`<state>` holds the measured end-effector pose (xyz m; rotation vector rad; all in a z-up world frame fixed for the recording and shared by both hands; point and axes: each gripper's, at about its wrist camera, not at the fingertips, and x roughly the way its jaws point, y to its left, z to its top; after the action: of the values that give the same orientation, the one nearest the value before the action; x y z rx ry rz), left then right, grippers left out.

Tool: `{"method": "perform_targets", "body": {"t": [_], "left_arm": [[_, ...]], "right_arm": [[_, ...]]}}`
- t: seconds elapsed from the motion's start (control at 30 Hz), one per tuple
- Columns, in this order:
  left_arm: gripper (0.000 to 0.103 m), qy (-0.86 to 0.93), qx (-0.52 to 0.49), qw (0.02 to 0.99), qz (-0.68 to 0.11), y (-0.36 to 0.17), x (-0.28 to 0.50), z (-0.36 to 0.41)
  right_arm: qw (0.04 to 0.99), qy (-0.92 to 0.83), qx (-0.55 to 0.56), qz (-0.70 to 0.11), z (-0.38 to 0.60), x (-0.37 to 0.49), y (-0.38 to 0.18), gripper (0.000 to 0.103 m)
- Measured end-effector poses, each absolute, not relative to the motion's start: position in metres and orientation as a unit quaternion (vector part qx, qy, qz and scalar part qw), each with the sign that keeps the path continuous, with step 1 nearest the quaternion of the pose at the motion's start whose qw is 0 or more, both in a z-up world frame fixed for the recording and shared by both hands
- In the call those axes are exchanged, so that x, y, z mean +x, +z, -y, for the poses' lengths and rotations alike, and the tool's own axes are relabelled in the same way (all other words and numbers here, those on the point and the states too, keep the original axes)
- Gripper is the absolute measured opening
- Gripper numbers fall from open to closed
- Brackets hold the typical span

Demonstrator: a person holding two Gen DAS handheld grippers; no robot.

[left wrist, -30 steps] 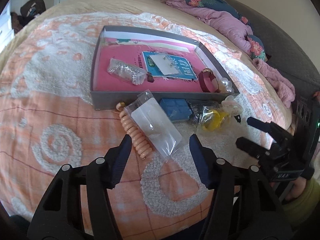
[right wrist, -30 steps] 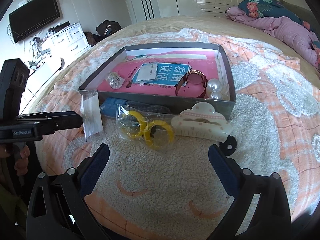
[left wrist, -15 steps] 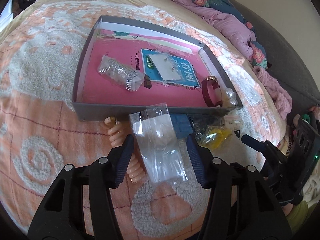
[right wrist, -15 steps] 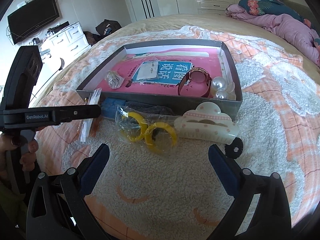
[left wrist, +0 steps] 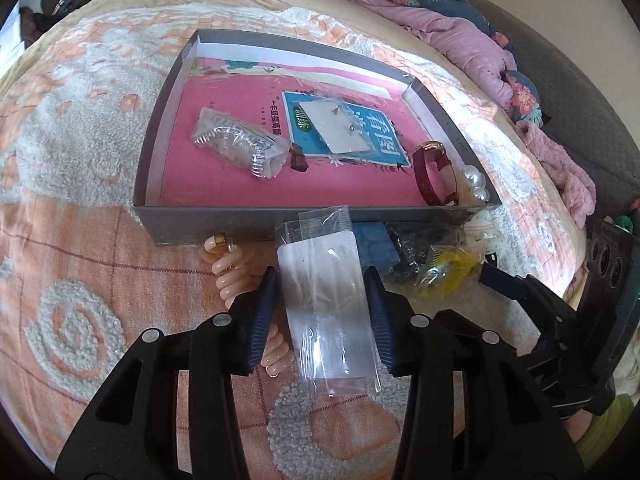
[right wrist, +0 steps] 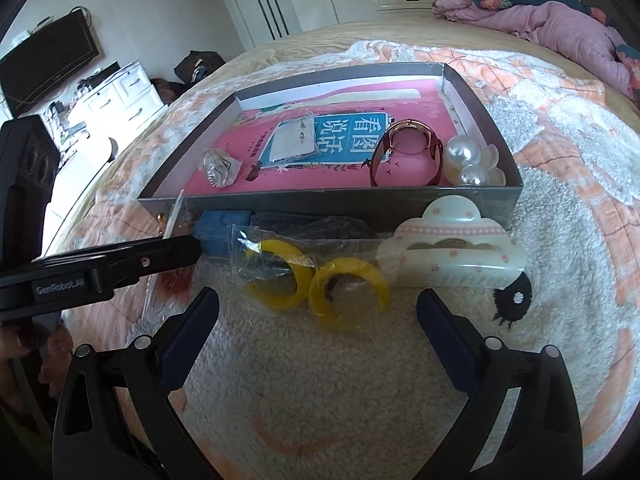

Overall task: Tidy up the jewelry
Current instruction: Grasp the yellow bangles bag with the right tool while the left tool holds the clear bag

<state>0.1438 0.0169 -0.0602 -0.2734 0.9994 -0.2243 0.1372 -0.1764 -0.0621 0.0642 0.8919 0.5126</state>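
My left gripper (left wrist: pixel 320 292) is shut on a clear plastic bag (left wrist: pixel 328 340), which is lifted just in front of the grey box (left wrist: pixel 240 220). A peach spiral hair tie (left wrist: pixel 230 276) lies under its left finger. The box holds a bagged silver chain (left wrist: pixel 240 144), an earring card (left wrist: pixel 340 128), a red watch (right wrist: pixel 408 148) and pearls (right wrist: pixel 464 160). My right gripper (right wrist: pixel 318 334) stands open behind a bag of yellow rings (right wrist: pixel 316 276). A cloud-shaped hair clip (right wrist: pixel 448 256) lies to the right, and blue (right wrist: pixel 222 224) and black (right wrist: pixel 312 224) items rest against the box wall.
Everything lies on a fluffy orange and white blanket (right wrist: pixel 360 400) over a bed. A small black round piece (right wrist: pixel 514 300) sits right of the clip. A pink duvet (right wrist: pixel 540 20) is heaped at the far right. White drawers (right wrist: pixel 120 96) and a TV (right wrist: pixel 48 64) stand beyond the bed's left side.
My left gripper has moved forward over the clear bag, its fingers have closed on the bag's edges and the bag has come up off the blanket. The right gripper has edged closer to the yellow rings.
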Motion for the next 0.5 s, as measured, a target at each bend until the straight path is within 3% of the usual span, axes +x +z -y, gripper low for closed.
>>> {"method": "perform_targets", "body": {"t": [0.13, 0.23, 0.3, 0.5], "left_arm": [[0.035, -0.105, -0.141, 0.869, -0.463, -0.054, 0.138, -0.024], [0.034, -0.103, -0.145, 0.875, -0.451, -0.047, 0.134, -0.029], [0.034, -0.105, -0.149, 0.877, -0.446, -0.044, 0.132, -0.031], [0.034, -0.107, -0.154, 0.882, -0.432, -0.036, 0.128, -0.033]], "right_arm": [[0.877, 0.224, 0.033, -0.424, 0.169, 0.14, -0.065, 0.098], [0.881, 0.214, 0.022, -0.421, 0.165, 0.14, -0.068, 0.088], [0.884, 0.214, 0.014, -0.417, 0.165, 0.14, -0.068, 0.074], [0.879, 0.247, 0.035, -0.407, 0.182, 0.137, -0.063, 0.069]]}}
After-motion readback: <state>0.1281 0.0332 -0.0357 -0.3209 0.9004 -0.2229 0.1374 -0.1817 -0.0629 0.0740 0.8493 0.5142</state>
